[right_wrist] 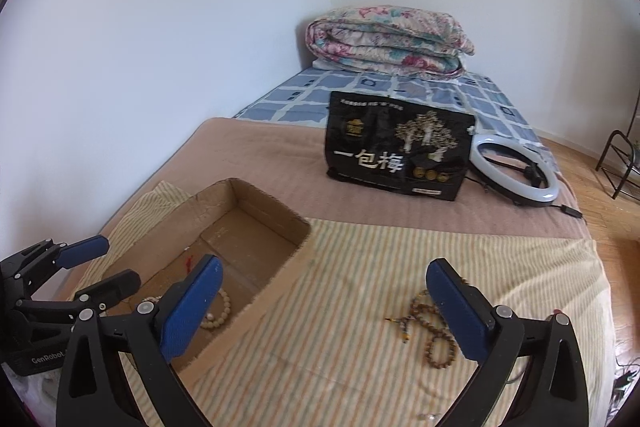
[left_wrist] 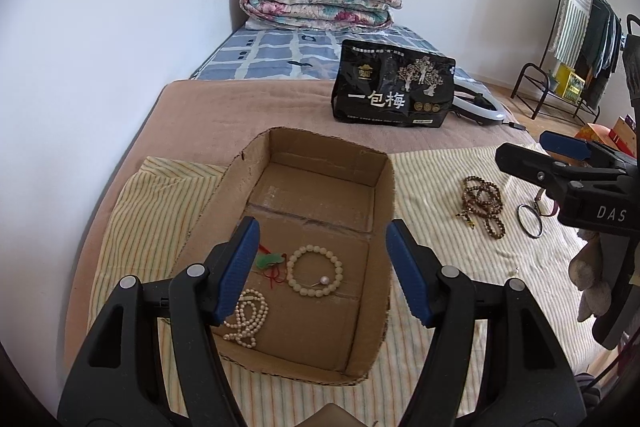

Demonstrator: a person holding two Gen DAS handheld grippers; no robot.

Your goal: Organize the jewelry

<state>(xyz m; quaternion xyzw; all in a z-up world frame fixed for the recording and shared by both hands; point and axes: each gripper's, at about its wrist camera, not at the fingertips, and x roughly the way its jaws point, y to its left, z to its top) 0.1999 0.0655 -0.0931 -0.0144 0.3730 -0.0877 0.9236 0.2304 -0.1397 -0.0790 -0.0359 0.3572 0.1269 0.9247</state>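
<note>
An open cardboard box [left_wrist: 304, 259] sits on a striped cloth [left_wrist: 440, 239] on a bed. Inside lie a cream bead bracelet [left_wrist: 315, 269] and pearl strand [left_wrist: 248, 319]. The left gripper [left_wrist: 320, 271] hovers spread above the box, empty. Right of the box, brown beads [right_wrist: 434, 327] lie on open cloth below the right gripper [right_wrist: 320, 315], which is opening wide and empty.

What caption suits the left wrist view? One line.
Open left tongs above cardboard box holding cream bracelet, pearl strand.
</note>
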